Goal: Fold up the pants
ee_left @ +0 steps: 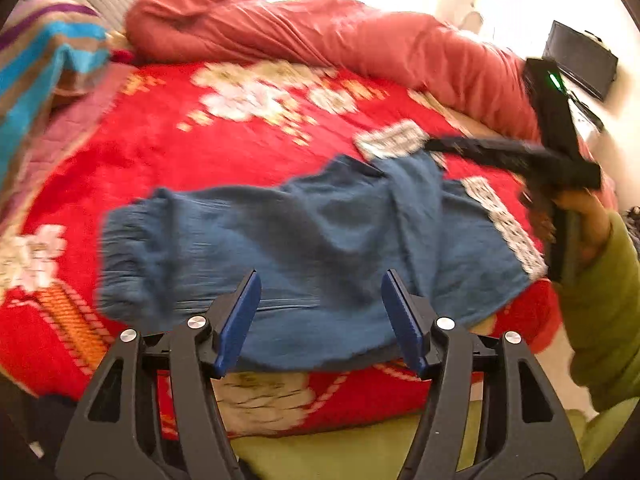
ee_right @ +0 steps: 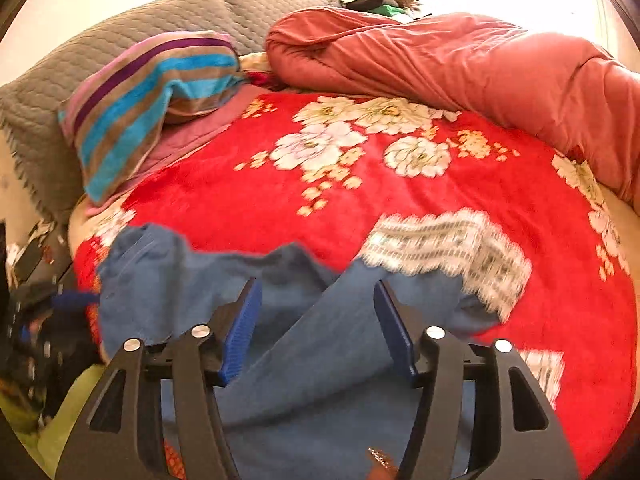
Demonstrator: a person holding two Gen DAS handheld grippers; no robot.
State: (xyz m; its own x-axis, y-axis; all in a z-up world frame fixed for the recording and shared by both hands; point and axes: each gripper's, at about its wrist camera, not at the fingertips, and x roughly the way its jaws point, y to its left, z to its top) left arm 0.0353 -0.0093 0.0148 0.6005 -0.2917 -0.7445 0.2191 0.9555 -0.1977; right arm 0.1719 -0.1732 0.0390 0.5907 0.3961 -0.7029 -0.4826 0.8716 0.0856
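Blue pants [ee_left: 300,240] lie rumpled across the near part of a red flowered blanket [ee_left: 240,160], gathered end to the left and white patterned cuffs [ee_left: 504,220] to the right. My left gripper [ee_left: 320,280] hovers over their near edge, open, with nothing between its blue pads. In the right wrist view a folded blue leg [ee_right: 320,360] runs under my right gripper [ee_right: 318,292], which is open and empty above the cloth. One white cuff [ee_right: 448,248] lies just beyond it. A hand [ee_left: 580,216] in a green sleeve holds the right tool at the pants' cuff end.
A rolled salmon duvet [ee_right: 460,64] lines the back of the bed. A striped pillow [ee_right: 152,104] leans on a grey quilted headboard [ee_right: 120,32] at the left. A black box [ee_left: 580,60] stands beyond the bed's right side. Green clothing [ee_left: 340,452] shows under the left gripper.
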